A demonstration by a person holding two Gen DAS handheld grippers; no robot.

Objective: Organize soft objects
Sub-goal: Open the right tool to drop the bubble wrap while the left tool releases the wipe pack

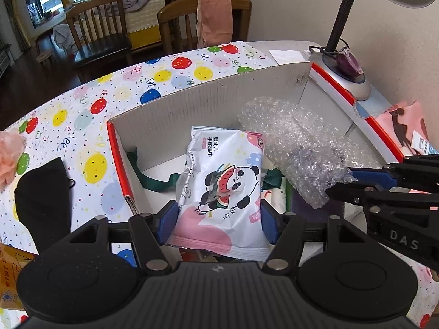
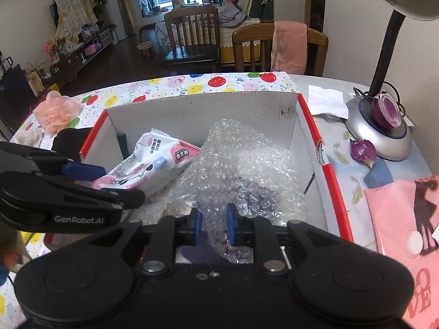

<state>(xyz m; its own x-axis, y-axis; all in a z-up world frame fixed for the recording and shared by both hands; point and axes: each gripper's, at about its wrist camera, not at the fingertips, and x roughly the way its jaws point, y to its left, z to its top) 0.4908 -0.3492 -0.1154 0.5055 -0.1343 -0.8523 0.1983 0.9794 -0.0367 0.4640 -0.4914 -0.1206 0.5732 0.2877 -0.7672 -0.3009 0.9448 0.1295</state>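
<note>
Both claws work over the open white box (image 2: 192,115) with red edges that stands on the bench (image 1: 82,126), and both point steeply down into it. The left claw (image 1: 218,220) pinches the wipes packet (image 1: 222,181) at its near end, one blue pad against each long side; the packet's long axis runs straight away from the claw toward the box's far wall, and its far end is already inside the box, resting over green fabric on the floor. The right claw (image 2: 214,227) stands only slightly parted around the near end of the bubble wrap roll (image 2: 236,170); the wrap passes between the pads, but whether they press on it cannot be told. The roll's long axis also runs away from its claw, and it lies just right of the packet, touching or overlapping it at the near end. The left claw is the nearer one to the packet, the right claw to the roll. The likely next move is release and withdrawal upward, since the way up is open. Sideways room is tight: the box's left wall is close to the left claw, the right wall close to the right claw, and the two claws are near each other. Outside the box, a black cloth (image 1: 44,192) and a pink mesh pouf (image 2: 56,111) lie to the left.
</note>
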